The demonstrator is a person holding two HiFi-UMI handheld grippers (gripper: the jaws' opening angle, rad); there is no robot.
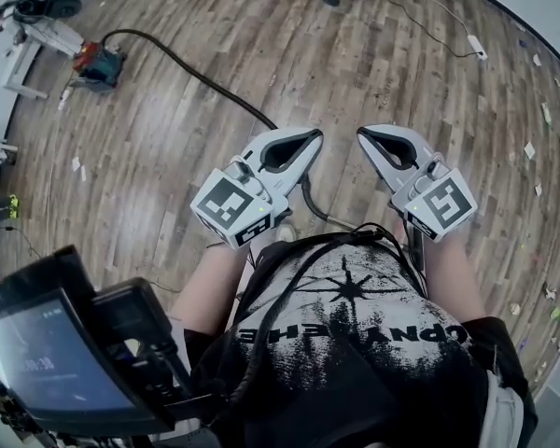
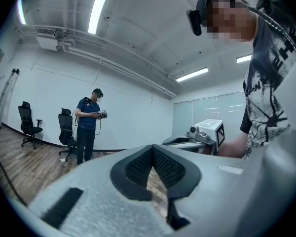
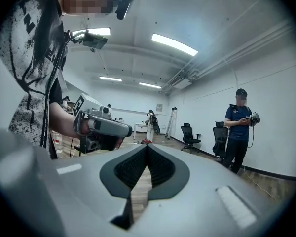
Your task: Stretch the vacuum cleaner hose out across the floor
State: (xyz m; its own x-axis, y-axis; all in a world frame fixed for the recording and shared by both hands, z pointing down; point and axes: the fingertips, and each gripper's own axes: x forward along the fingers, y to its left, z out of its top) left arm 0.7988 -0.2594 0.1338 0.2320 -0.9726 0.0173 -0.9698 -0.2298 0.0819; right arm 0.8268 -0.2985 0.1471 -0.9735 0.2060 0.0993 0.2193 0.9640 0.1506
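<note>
Closest to the camera, at lower left of the head view, sits a dark screen unit (image 1: pixel 47 362), with the person's printed shirt (image 1: pixel 355 315) filling the lower centre. Above the shirt, left gripper (image 1: pixel 314 139) and right gripper (image 1: pixel 363 136) are held roughly level at mid-frame, side by side and apart, tips angled toward each other and pointing to the top of the frame. Each gripper's own view shows its jaws pressed together with nothing between them. The hose (image 1: pixel 196 73) lies on the wooden floor (image 1: pixel 168 166), running from what appears to be the vacuum cleaner (image 1: pixel 98 65) at upper left down to centre frame, where it passes behind the left gripper. Assessment: the hose looks light and pliable, likely to drag and curl; grip it near the free end, jaws across its width.
</note>
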